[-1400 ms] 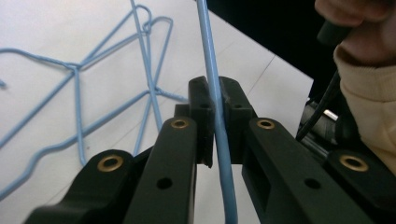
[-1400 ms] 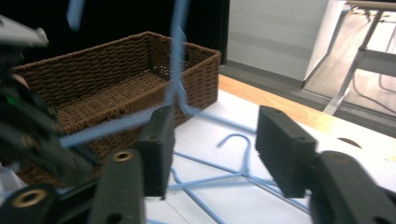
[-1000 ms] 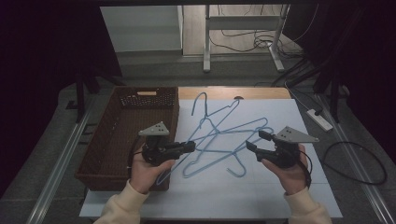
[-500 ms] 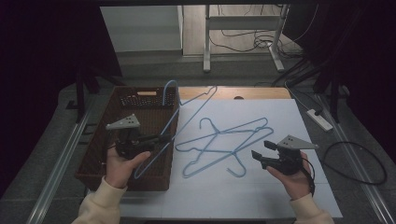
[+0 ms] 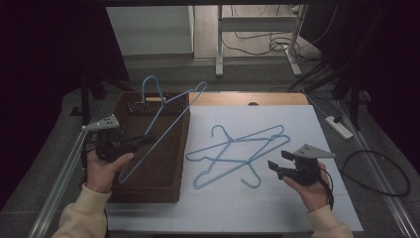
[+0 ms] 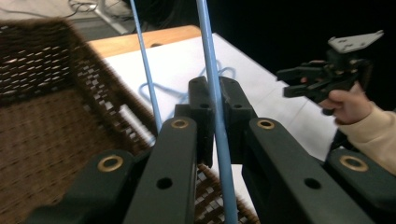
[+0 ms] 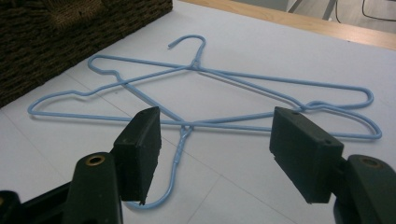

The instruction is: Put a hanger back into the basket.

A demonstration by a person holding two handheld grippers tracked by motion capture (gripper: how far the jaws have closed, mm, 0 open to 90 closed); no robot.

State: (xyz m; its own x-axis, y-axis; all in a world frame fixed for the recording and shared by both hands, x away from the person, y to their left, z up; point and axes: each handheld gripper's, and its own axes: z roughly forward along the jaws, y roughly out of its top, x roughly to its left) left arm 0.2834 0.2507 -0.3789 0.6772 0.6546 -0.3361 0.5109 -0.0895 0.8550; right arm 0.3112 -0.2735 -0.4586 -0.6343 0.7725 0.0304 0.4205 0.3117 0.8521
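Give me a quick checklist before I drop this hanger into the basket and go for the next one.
1. Left tongs shut on the held hanger: ok.
2. Held hanger over the basket: ok.
3. Held hanger hangs free of the basket rim: cannot tell.
4. Right tongs open: ok.
5. Two hangers on the sheet, crossed over each other; lifting just one: not ok.
6. Right tongs lined up on a hanger neck: ok.
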